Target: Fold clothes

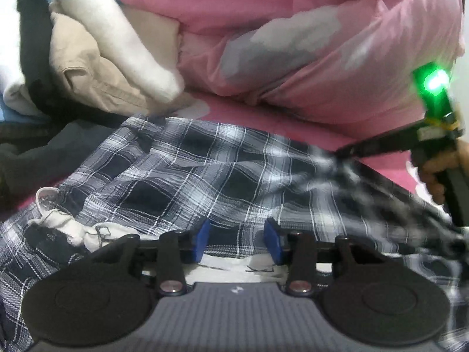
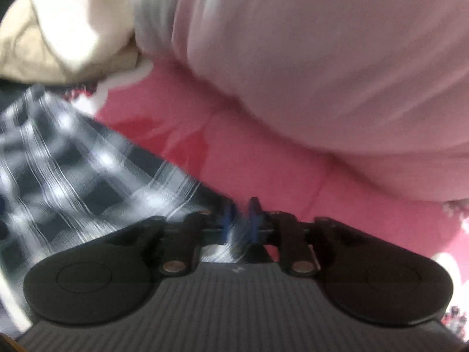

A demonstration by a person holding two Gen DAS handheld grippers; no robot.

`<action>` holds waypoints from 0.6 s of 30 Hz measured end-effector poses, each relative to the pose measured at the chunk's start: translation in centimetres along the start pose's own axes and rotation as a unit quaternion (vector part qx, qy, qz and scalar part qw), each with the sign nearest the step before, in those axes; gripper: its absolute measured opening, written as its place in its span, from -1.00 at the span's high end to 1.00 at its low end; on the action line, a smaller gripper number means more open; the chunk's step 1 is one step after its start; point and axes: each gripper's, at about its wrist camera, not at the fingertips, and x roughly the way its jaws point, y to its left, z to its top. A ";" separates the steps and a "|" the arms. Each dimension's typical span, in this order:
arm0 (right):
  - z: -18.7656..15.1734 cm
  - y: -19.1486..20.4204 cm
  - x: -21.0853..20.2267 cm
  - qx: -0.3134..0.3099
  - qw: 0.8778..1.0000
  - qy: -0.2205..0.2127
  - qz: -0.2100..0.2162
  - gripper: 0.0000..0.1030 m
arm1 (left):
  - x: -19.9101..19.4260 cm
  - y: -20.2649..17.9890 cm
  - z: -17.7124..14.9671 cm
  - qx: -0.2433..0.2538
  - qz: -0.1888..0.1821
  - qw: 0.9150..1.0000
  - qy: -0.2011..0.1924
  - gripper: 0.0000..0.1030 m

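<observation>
A plaid garment [image 1: 205,173] lies spread on a pink bedsheet [image 1: 307,123], near a pink duvet [image 1: 293,29] on the far side. The left gripper [image 1: 236,239] rests over the garment's near edge; its 2 blue pads stand apart with cloth lying between them, not pinched. The right gripper [image 2: 241,218], held in a hand [image 1: 436,173] at right, is nearly clenched on the garment's right corner. A pile of folded clothes [image 1: 88,58] sits at far left.
</observation>
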 end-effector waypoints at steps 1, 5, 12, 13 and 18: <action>0.5 -0.2 -1.3 0.004 1.000 -0.017 0.000 0.36 | -0.2 0.1 0.1 -0.006 -0.001 1.000 -0.002 0.16; 2.8 0.5 -4.9 -0.003 0.996 -0.065 0.061 -0.01 | -1.0 0.8 1.0 -0.027 0.000 0.999 -0.020 0.13; 7.1 9.2 2.5 -0.064 0.976 -0.009 0.210 -0.13 | -0.1 3.4 1.6 -0.066 0.038 0.997 -0.012 0.13; 7.6 10.7 4.0 -0.076 0.972 0.003 0.223 -0.10 | 0.1 3.5 1.6 -0.066 0.040 0.997 -0.011 0.14; 8.6 15.3 9.6 -0.102 0.956 0.055 0.271 0.83 | 1.1 4.1 1.9 -0.064 0.056 0.996 -0.010 0.14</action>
